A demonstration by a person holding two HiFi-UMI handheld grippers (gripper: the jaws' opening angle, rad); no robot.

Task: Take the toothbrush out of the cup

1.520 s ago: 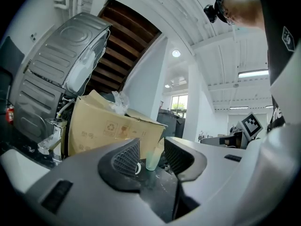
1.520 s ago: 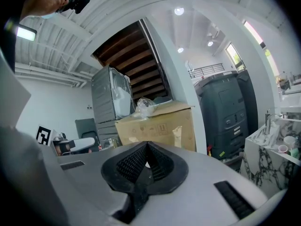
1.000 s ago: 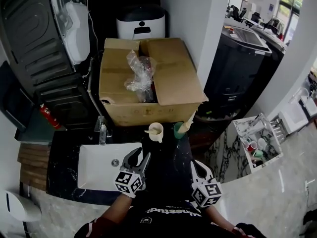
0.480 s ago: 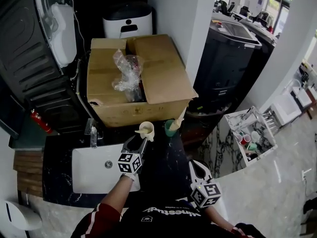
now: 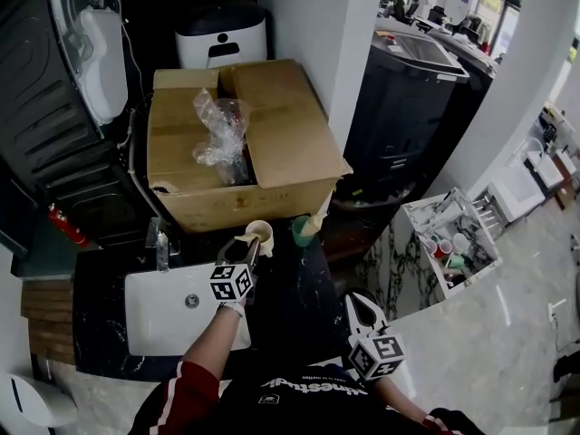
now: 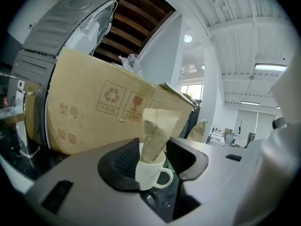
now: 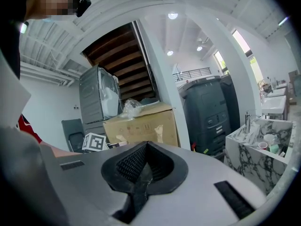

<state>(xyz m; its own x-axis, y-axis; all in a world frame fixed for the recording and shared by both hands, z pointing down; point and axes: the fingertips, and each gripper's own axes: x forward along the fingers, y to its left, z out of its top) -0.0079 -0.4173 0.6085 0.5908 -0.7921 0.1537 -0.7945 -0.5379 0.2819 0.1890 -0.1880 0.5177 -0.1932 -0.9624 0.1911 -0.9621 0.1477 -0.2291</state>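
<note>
A white cup (image 5: pixel 261 235) stands on the black counter (image 5: pixel 292 308) in front of the cardboard box. In the left gripper view the cup (image 6: pixel 149 169) holds a toothbrush in a tan paper wrapper (image 6: pixel 155 134), which stands upright. My left gripper (image 5: pixel 242 246) has reached the cup, and its jaws are opening. Its pads (image 6: pixel 123 163) flank the cup without pressing on it. A green cup (image 5: pixel 301 231) with another wrapped brush (image 5: pixel 320 216) stands just right of the white cup. My right gripper (image 5: pixel 360 303) hangs near the counter's front edge, shut and empty (image 7: pixel 142 167).
The big cardboard box (image 5: pixel 272 143) with a crumpled plastic bag (image 5: pixel 216 127) fills the back of the counter. A white sink (image 5: pixel 168 315) with a tap (image 5: pixel 161 243) lies left of my left arm. A marbled rack (image 5: pixel 450 243) holding small cups stands on the floor at right.
My left gripper has moved forward from over the sink's edge up to the white cup, and its jaws stand wider. The right gripper has hardly moved.
</note>
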